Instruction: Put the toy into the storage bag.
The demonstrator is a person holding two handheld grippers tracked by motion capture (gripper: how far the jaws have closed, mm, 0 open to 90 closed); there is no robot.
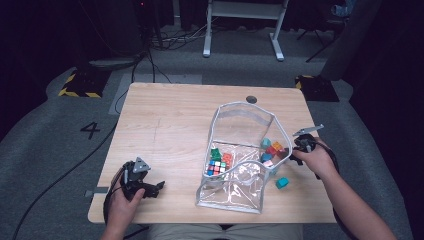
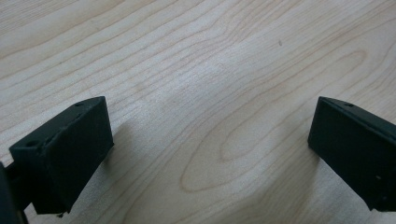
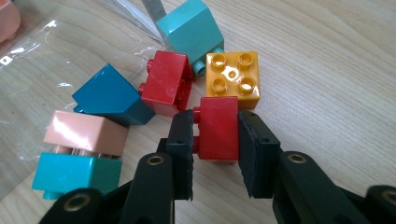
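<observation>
right gripper (image 3: 215,140): clamped on a red brick (image 3: 218,127), pads pressed flat against both of its sides; the brick is seen down on the table (image 3: 327,84), studs turned to the side. In the high view this gripper (image 1: 300,148) is found at the right edge of the bag.
left gripper (image 2: 210,154): jaws spread wide, nothing between them, just bare wood grain. It's parked near the front left corner of the table, seen in the high view (image 1: 141,184), well away from the bricks.
yellow brick (image 3: 232,77): studs up, just behind the gripped red one, pretty much touching it.
second red brick (image 3: 166,87): just left of the yellow one, lying on its side.
dark blue brick (image 3: 109,98): left of that, tilted, at the edge of the plastic.
pink brick (image 3: 84,131): stacked on a teal brick (image 3: 74,173), at the near left.
light teal brick (image 3: 189,29): farthest back in the cluster, tipped up against the second red brick.
clear bag (image 1: 235,197): lying open mid-table, a cube puzzle (image 1: 216,167) and a few small bricks seen inside.
loose teal brick (image 1: 282,183): on the table just right of the bag, near the front.
</observation>
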